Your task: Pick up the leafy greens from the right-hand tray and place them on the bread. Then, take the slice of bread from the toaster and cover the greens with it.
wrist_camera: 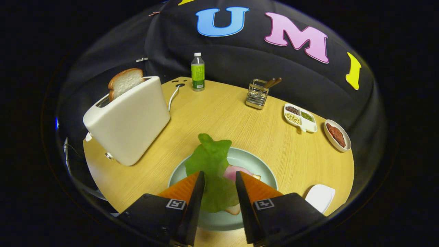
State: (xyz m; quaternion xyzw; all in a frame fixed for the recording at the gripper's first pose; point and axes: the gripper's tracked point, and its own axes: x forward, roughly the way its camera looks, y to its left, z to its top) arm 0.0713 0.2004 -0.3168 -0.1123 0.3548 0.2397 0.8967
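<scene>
The gripper [219, 178] hangs over the pale green plate [264, 168], its jaws standing apart with the lettuce leaf [211, 161] between them. Whether both fingers press on the leaf I cannot tell; it runs from between the fingers out beyond their tips and rises above the plate. Under the leaf, a pink slice of ham [235, 171] shows on the plate, and corners of the bottom bread [234, 209] peek out beside the right finger.

The plate sits close to the near edge of the round wooden table [223, 116]. Beyond the plate the tabletop lies open and bare through its middle. To the left of the plate stands the white toaster [128, 121], near it but not touching, with a slice of bread [124, 81] sticking up from its slot. The toaster reaches almost to the table's left edge, and its cord [172, 96] runs back to a hole in the tabletop.

Far behind the plate a green-labelled bottle [198, 72] stands near the back edge. To the right of it is a wire utensil holder [257, 93] with a wooden handle leaning out. Further right, along the table's rim, lie a divided dish of beans [300, 117] and an oval dish of red paste [337, 134]. A white tray [320, 197] sits just right of the plate at the near right edge.
</scene>
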